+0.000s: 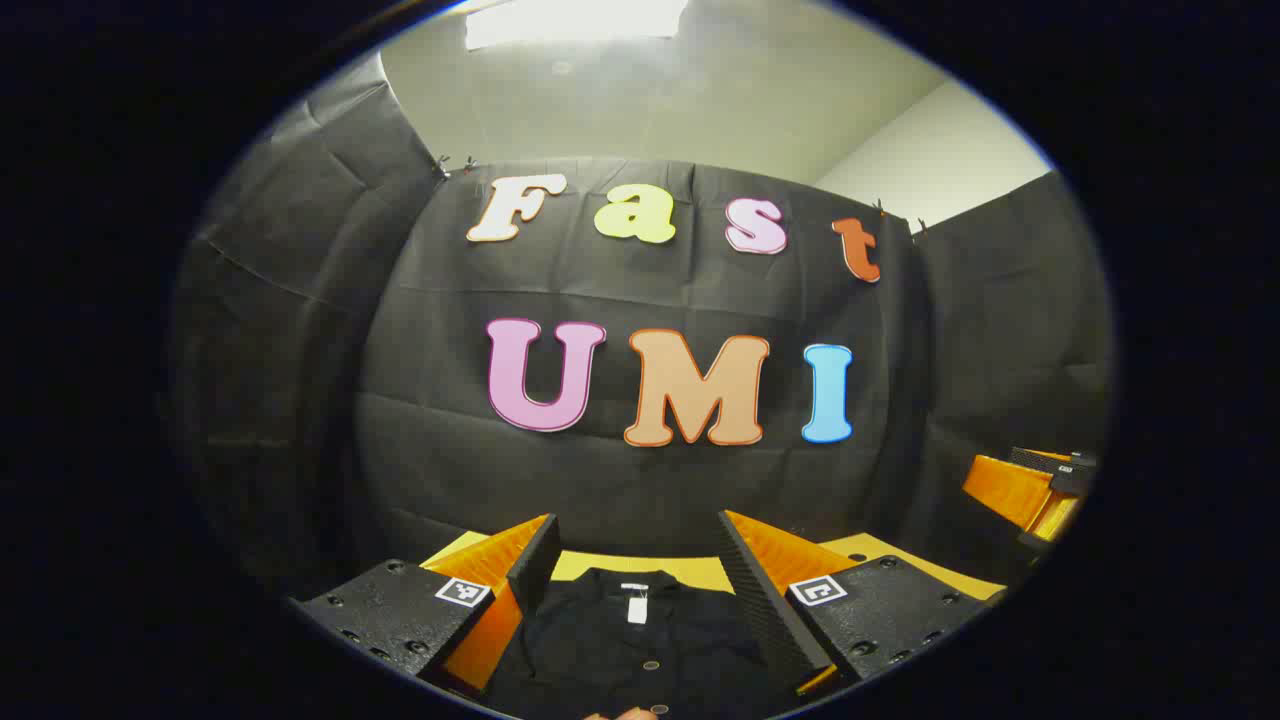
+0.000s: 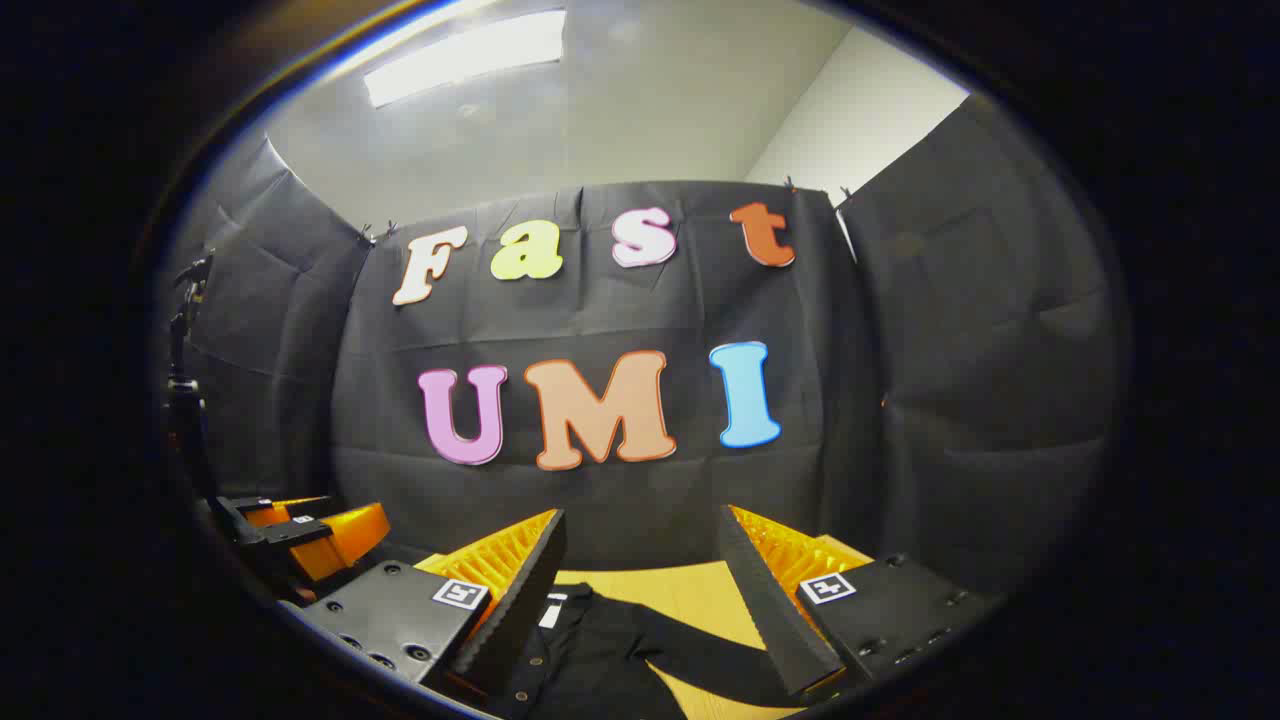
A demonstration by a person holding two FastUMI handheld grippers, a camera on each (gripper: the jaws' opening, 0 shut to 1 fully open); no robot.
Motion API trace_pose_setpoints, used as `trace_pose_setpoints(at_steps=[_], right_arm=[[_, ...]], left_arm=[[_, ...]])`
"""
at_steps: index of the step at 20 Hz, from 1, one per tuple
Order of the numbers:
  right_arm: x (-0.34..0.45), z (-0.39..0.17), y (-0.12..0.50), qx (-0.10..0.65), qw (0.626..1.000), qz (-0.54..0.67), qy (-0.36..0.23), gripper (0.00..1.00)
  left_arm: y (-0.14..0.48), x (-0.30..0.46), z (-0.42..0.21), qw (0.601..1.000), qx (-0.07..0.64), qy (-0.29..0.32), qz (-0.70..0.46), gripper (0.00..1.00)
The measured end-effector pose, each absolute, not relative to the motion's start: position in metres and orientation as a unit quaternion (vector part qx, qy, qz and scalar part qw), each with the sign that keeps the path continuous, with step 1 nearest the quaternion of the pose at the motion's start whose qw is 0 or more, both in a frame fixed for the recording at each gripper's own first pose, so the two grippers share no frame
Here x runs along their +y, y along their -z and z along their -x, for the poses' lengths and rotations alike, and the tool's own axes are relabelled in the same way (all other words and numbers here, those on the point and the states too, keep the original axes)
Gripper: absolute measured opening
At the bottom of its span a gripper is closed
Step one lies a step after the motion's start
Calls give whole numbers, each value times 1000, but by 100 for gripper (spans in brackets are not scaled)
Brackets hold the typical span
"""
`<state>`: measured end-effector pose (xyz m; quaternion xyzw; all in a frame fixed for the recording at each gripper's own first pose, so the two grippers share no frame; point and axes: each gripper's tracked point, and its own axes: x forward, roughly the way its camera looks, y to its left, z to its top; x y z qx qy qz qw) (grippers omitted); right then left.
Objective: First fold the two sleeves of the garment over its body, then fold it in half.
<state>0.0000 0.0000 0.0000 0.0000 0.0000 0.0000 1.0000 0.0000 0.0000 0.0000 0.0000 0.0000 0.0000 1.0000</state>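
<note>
A black buttoned garment (image 1: 630, 640) lies flat on a yellow table (image 1: 690, 570), collar and white tag toward the back wall. My left gripper (image 1: 635, 545) hovers above it, open, with nothing between its fingers. In the right gripper view the same garment (image 2: 590, 650) shows with one sleeve (image 2: 700, 655) stretched out to the right across the table (image 2: 680, 590). My right gripper (image 2: 640, 540) is open above it and holds nothing. The left gripper (image 2: 320, 535) appears at that view's far left; the right gripper (image 1: 1030, 490) appears at the left gripper view's right edge.
The black cloth booth wall stands close behind the table on all sides. A dark stand (image 2: 185, 370) rises at the left edge of the right gripper view. A fingertip (image 1: 625, 713) shows at the bottom of the left gripper view.
</note>
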Motion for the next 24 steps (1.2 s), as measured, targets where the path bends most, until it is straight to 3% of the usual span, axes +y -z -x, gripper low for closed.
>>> trace_pose_setpoints(at_steps=[1,6,10,12,24], right_arm=[[3,0,-3,-12,1000,2,6,94],[34,-3,-12,-26,999,20,-4,94],[47,-6,-21,-46,998,37,-13,99],[55,-7,-23,-54,998,34,-18,94],[102,-7,2,-20,997,34,-73,97]], left_arm=[[-3,4,1,1000,-4,2,-6,92],[-25,20,0,999,-37,8,-28,92],[-28,29,-3,999,-42,8,-24,92],[-29,32,-4,999,-44,9,-25,92],[-26,79,10,998,-40,-22,-36,92]])
